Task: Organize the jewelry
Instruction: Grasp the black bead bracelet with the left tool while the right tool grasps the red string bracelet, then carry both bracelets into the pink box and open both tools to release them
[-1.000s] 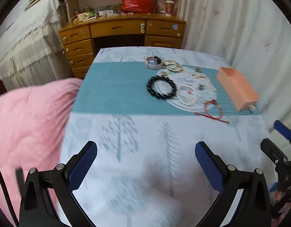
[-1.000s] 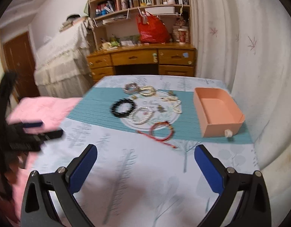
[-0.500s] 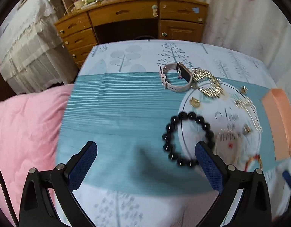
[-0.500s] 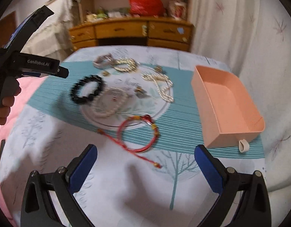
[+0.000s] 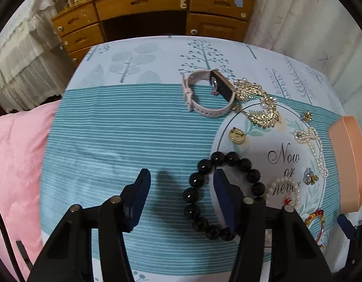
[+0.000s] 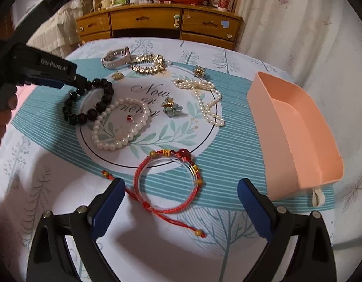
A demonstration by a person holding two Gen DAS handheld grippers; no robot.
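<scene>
My left gripper (image 5: pixel 182 183) sits partly open astride the near side of the black bead bracelet (image 5: pixel 222 193) on the tablecloth (image 5: pixel 124 127), gripping nothing. My right gripper (image 6: pixel 179 191) hangs wide open and empty over the red cord bracelet (image 6: pixel 168 182), beside the pink box (image 6: pixel 296 138).

Indoor light, fairly bright | soft shadows | fisheye-bent edges, dark corners

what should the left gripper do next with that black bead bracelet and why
Probably close. The left gripper is open, its right finger inside the black bead bracelet loop and its left finger outside, so the near-side beads sit between the jaws. The open pink box is the likely destination.
</scene>
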